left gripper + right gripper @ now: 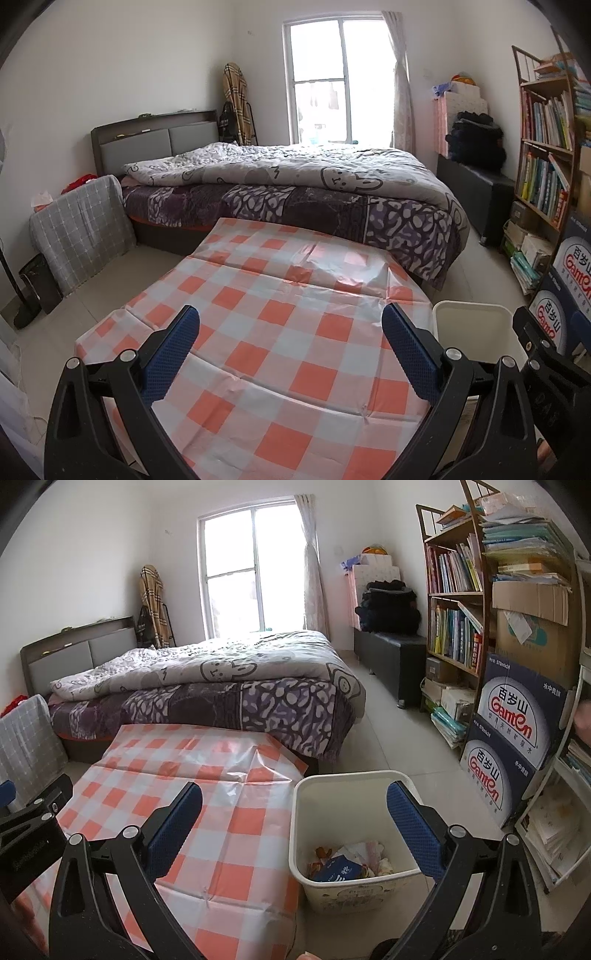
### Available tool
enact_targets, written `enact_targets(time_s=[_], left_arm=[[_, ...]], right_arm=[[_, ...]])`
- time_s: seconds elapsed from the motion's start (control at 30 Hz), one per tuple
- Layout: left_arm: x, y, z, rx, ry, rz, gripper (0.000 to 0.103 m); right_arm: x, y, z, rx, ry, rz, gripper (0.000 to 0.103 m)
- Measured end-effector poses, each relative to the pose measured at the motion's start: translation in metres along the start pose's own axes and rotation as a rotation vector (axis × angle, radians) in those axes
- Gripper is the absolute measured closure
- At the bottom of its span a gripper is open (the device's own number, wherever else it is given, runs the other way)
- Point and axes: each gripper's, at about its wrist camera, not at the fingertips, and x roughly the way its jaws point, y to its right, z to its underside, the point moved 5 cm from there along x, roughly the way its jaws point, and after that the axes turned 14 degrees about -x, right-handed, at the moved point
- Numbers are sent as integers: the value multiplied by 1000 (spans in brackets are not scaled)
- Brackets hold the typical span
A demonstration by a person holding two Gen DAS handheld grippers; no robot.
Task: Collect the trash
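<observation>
Trash (347, 862) is lying already in the bin (306, 812) beside the table (229, 830), so both the left gripper (290, 345) and right gripper (295, 827) are hanging spread and empty, apparently because nothing is remaining to collect.

A home bedroom: bed (295, 184), bookshelf (458, 602), window (332, 77).
</observation>
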Motion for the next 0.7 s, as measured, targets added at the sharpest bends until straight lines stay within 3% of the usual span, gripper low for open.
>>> enact_targets(time_s=[0.3, 0.4, 0.5, 0.7], left_arm=[[1, 2, 2, 18, -6, 13, 16], [0, 2, 1, 18, -3, 22, 15], [-2, 3, 0, 21, -2, 28, 7], [-1, 0, -1, 4, -9, 20, 7]], right_arm=[[1, 2, 1, 0, -5, -1, 7], [1, 2, 1, 0, -6, -1, 7], [1, 2, 1, 2, -6, -3, 7], [1, 3, 2, 5, -9, -1, 7]])
